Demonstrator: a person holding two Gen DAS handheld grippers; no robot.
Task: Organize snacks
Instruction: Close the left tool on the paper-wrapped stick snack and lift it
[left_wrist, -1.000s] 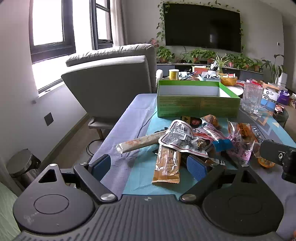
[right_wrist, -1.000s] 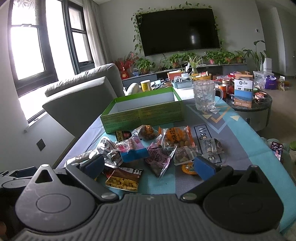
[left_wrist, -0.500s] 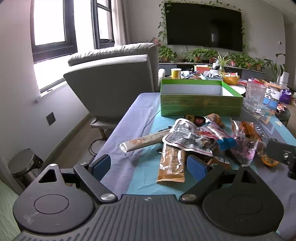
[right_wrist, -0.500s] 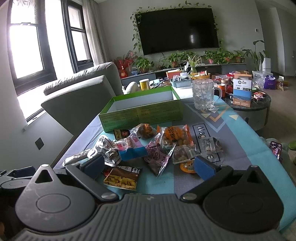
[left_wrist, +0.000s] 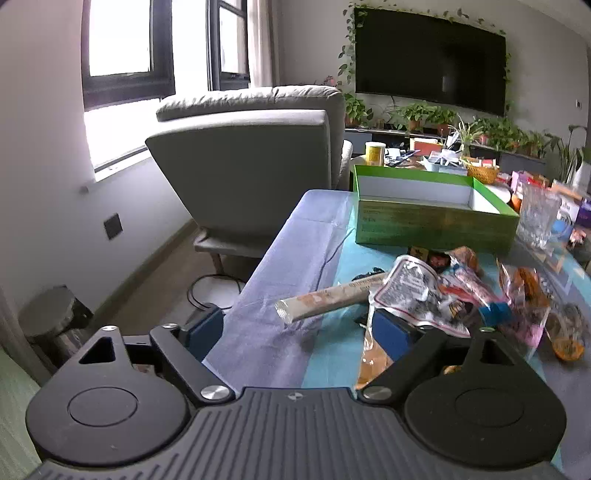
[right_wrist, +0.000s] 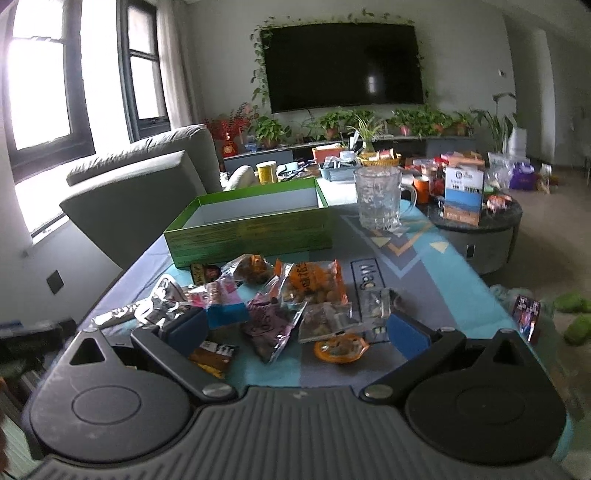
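A pile of snack packets lies on the table in front of an open green box (left_wrist: 432, 221), which also shows in the right wrist view (right_wrist: 251, 232). The pile holds a long tube-shaped pack (left_wrist: 328, 301), a silver printed bag (left_wrist: 413, 291), an orange bag (right_wrist: 316, 282) and a purple bag (right_wrist: 271, 325). My left gripper (left_wrist: 297, 332) is open and empty, near the table's left edge, in front of the tube pack. My right gripper (right_wrist: 295, 332) is open and empty, just short of the purple bag.
A glass mug (right_wrist: 378, 199) stands right of the box. A grey armchair (left_wrist: 255, 155) stands beyond the table's left side. A round side table (right_wrist: 476, 221) with boxes is at the right. The blue cloth (left_wrist: 288, 266) covers the table.
My left gripper has swung left, so the pile now sits at the right of its view. My right gripper has moved forward toward the packets.
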